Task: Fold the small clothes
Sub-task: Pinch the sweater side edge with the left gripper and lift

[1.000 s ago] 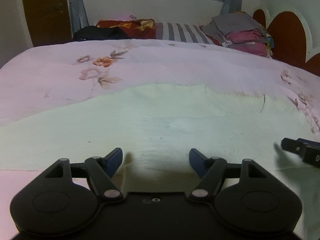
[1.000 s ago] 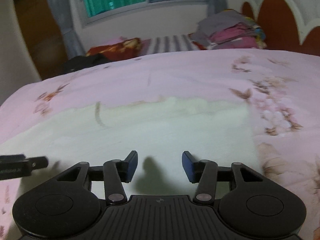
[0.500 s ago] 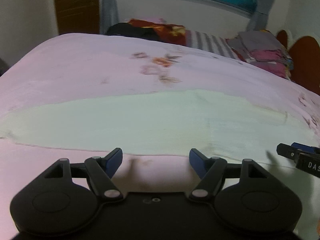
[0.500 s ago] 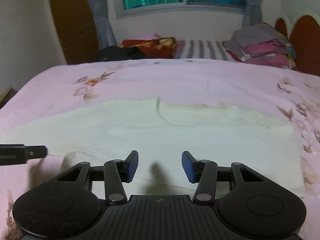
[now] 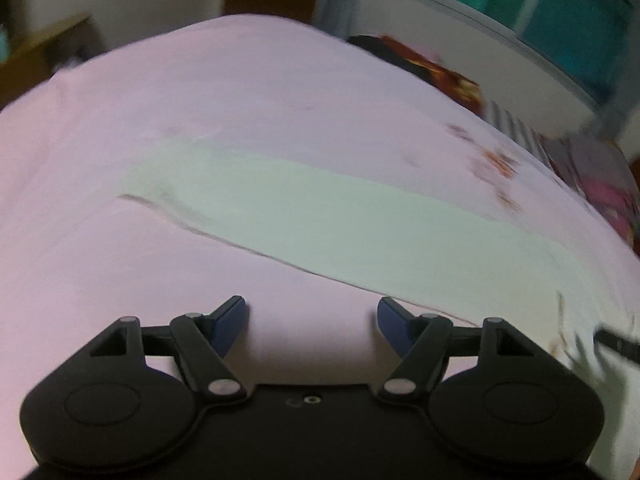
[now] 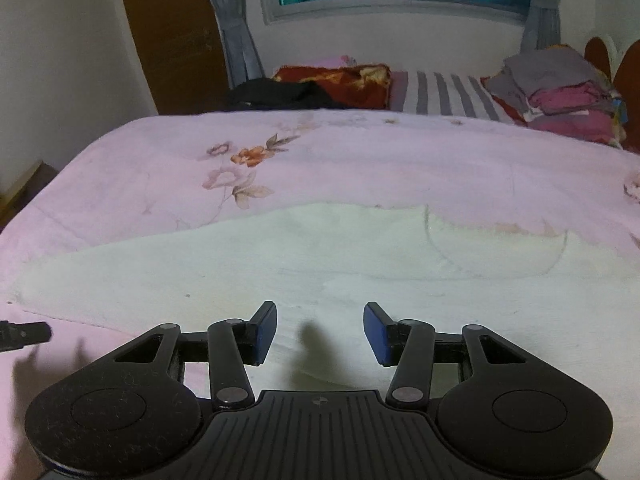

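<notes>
A pale cream garment (image 6: 320, 264) lies flat on the pink floral bedspread (image 6: 360, 160). In the blurred left wrist view it shows as a long pale band (image 5: 340, 220) across the bed. My left gripper (image 5: 312, 316) is open and empty over bare pink bedspread, just short of the garment's near edge. My right gripper (image 6: 320, 328) is open and empty, low over the garment's near part. The tip of the left gripper (image 6: 24, 334) shows at the right view's left edge, the right gripper's tip (image 5: 618, 344) at the left view's right edge.
A stack of folded clothes (image 6: 560, 100) sits at the back right by the headboard. A red blanket (image 6: 340, 84), dark cloth (image 6: 280, 94) and striped pillow (image 6: 448, 92) lie along the far side under the window. A brown door (image 6: 172, 32) stands at back left.
The left gripper has swung left and back off the garment, now over bare bedspread, its view tilted and blurred. The right gripper has shifted left along the garment. Both stay open.
</notes>
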The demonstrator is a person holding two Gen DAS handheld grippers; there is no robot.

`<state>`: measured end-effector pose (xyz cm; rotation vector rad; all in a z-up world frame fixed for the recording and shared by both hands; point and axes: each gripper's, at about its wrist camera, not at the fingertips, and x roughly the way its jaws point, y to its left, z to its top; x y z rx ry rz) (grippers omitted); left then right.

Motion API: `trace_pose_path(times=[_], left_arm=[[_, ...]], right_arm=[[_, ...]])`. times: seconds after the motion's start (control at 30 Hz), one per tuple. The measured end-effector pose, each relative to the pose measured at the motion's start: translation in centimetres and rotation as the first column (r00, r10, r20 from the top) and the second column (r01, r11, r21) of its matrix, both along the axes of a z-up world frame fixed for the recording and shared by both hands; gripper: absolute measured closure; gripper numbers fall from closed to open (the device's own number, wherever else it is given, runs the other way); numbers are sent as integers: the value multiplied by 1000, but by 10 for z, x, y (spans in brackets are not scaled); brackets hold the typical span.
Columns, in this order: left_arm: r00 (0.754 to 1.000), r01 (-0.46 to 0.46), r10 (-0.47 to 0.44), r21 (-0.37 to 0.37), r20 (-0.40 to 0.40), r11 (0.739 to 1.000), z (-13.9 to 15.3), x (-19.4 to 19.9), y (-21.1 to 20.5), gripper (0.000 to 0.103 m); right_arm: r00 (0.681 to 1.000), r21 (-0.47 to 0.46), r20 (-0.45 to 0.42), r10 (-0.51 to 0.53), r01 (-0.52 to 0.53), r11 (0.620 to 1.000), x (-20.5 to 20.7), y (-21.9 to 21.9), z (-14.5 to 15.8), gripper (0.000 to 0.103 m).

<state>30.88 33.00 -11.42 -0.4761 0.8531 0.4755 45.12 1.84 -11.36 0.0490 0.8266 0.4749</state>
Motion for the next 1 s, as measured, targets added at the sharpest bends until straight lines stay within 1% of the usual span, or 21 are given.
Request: trace_pose_path(times=[0.13,0.2,0.23,0.27,0.3,0.33,0.37,0.4,0.47,0.57,0.67,0.77,0.83,0.87,0.93,1.0], left_arm=[[996,-82,84,-45,31,996,-9,-6,38,37],[992,-110,115,-76,61,991,-13,-5,55,39],[990,-116,122,-79,71,990,-15,-2,60,41],[989,-120,126,-72,78,990,-17,1,66,48],[988,-126,131,-63,85,990,-18,3,71,52],[986,-134,139,-59,95,989,-19,5,75,60],[984,-139,145,-61,104,988,-21,7,78,67],[982,-148,154,-64,113,987,-22,9,82,72],[975,-173,181,-65,126,983,-26,11,89,90],[967,-193,203,-79,152,978,-29,12,93,100],[963,-192,202,-69,176,979,-26,17,83,101],[964,-132,138,-44,229,990,-8,19,70,101],[962,-58,60,-17,268,998,8,26,54,101],[958,-11,14,-13,287,1000,17,33,42,101],[946,70,-66,-1,317,998,31,46,18,101],[928,145,-134,-4,347,989,45,61,-10,101]], right_arm=[[1000,-28,-24,-8,8,1000,2,10,-13,54],[999,-38,-32,-20,19,999,3,11,-18,54],[999,-45,-39,-25,23,999,4,12,-21,54],[999,-51,-46,-29,27,998,6,13,-24,54],[998,-55,-52,-34,31,998,7,14,-26,54],[998,-58,-54,-37,34,998,7,14,-28,54],[998,-64,-53,-39,35,997,8,16,-29,54],[998,-70,-50,-38,34,997,8,17,-30,54],[998,-81,-45,-36,32,996,9,19,-31,54],[998,-92,-43,-44,40,995,11,21,-34,54],[998,-112,-32,-48,44,993,11,26,-37,54],[998,-107,-44,-50,45,993,13,25,-36,54],[996,-65,-55,-71,68,996,14,18,-33,54],[995,-54,-59,-84,81,995,14,14,-33,54],[995,-61,-59,-82,78,995,12,12,-34,54],[994,-42,-59,-91,89,995,10,6,-29,54]])
